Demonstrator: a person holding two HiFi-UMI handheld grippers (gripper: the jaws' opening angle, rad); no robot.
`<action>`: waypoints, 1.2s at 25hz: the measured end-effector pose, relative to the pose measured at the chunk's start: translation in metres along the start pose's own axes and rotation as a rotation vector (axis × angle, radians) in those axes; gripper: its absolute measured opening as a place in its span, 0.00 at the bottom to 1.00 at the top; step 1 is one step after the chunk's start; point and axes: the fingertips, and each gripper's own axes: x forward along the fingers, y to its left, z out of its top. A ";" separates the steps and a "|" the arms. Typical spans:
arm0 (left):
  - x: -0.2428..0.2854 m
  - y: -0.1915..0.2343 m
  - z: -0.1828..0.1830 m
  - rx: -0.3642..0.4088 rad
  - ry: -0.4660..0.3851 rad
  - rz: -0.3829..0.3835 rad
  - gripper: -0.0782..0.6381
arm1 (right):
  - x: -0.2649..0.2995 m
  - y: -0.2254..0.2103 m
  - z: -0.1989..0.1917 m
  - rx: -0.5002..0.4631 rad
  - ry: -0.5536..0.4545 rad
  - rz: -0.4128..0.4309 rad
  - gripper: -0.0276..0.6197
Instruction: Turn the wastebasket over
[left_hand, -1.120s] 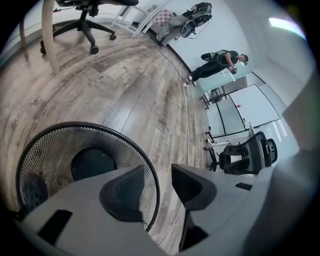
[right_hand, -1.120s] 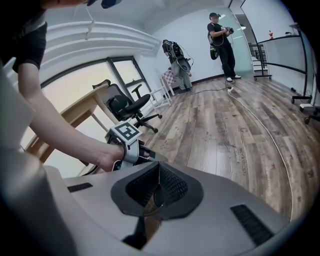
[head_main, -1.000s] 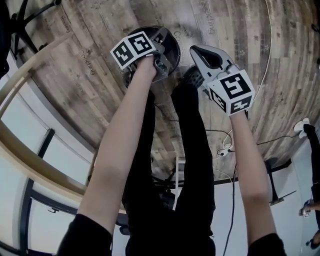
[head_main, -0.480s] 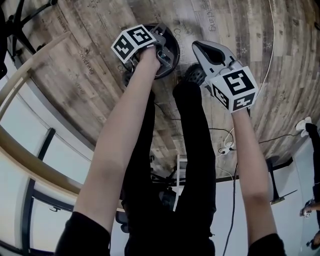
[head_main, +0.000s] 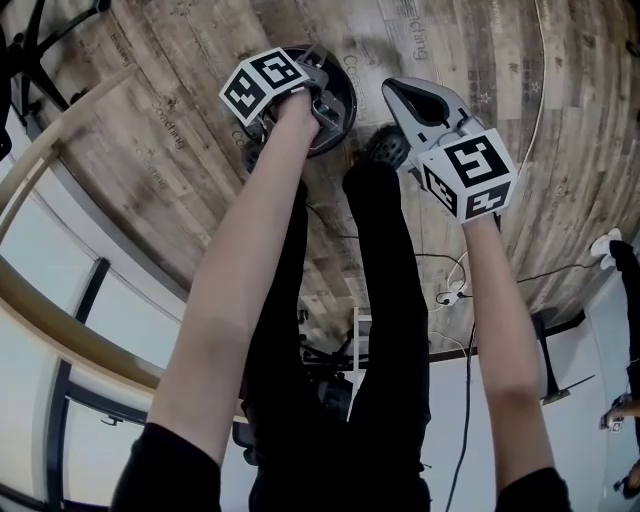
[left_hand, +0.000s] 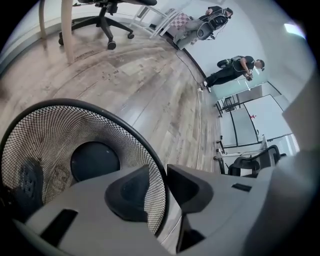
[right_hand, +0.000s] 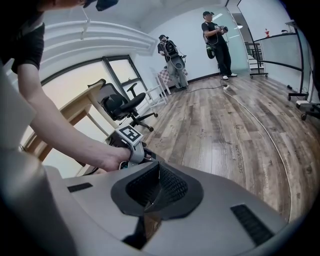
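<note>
The black wire-mesh wastebasket (head_main: 343, 92) (left_hand: 55, 131) stands upright on the wood floor, with its round solid bottom showing inside. My left gripper (head_main: 325, 108) (left_hand: 159, 186) reaches down over its near rim. One jaw is inside the mesh wall and the other outside. The jaws have just been closing with the rim between them, and a thin gap still shows at the inner pad. My right gripper (head_main: 396, 96) (right_hand: 152, 192) hangs to the right of the basket, shut with nothing in it, above a dark shoe (head_main: 384, 150).
The person's legs in black trousers (head_main: 380, 260) stand just behind the basket. A wooden table edge (head_main: 60, 150) curves along the left. A white cable (head_main: 541, 130) runs over the floor at right. Office chairs (right_hand: 122, 106) and two standing people (right_hand: 215, 35) are farther off.
My left gripper has shifted slightly toward the top left of the head view, over the basket rim. The right gripper has stayed nearly where it was.
</note>
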 end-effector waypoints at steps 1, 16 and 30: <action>0.001 0.000 0.000 0.002 0.006 -0.004 0.28 | 0.000 0.000 0.000 0.003 -0.002 -0.001 0.09; -0.005 0.001 -0.011 -0.122 -0.009 0.016 0.23 | -0.003 0.000 -0.005 0.033 -0.008 -0.006 0.09; -0.030 -0.026 -0.020 -0.068 -0.012 -0.028 0.20 | -0.012 -0.002 0.009 0.045 -0.038 -0.015 0.09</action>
